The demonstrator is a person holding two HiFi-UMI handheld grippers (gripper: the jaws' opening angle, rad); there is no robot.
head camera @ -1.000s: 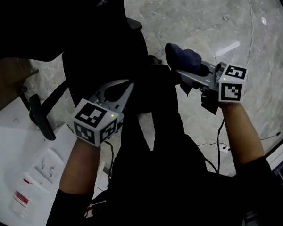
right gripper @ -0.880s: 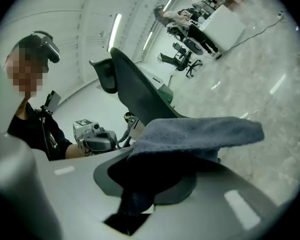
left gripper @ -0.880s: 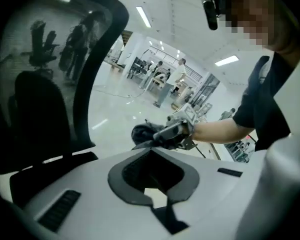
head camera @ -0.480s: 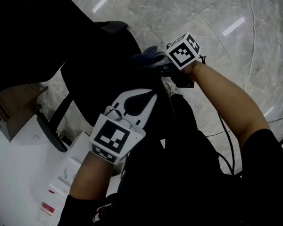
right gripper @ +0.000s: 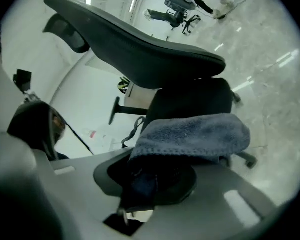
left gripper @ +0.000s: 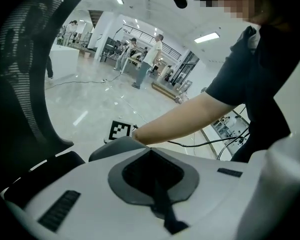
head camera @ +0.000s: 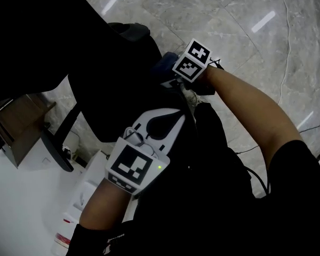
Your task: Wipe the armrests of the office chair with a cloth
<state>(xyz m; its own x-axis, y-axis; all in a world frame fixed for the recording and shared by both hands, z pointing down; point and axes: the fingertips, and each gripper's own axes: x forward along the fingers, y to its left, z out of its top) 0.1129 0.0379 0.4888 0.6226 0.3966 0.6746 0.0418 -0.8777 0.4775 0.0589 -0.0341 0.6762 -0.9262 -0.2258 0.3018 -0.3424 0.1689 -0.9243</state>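
Chair [head camera: 96, 73] fills the left and the middle, black all over. Just below its seat, the left gripper [head camera: 172, 122] points at the chair. Its fingers are shut together with nothing in them (a small green light glows on its back). At the chair's right edge, near the armrest [head camera: 130, 31], the right gripper [head camera: 182, 73] has its fingers squeezed tight on a blue cloth [head camera: 165, 64]. Grey floor [head camera: 245, 31] lies right of the chair.
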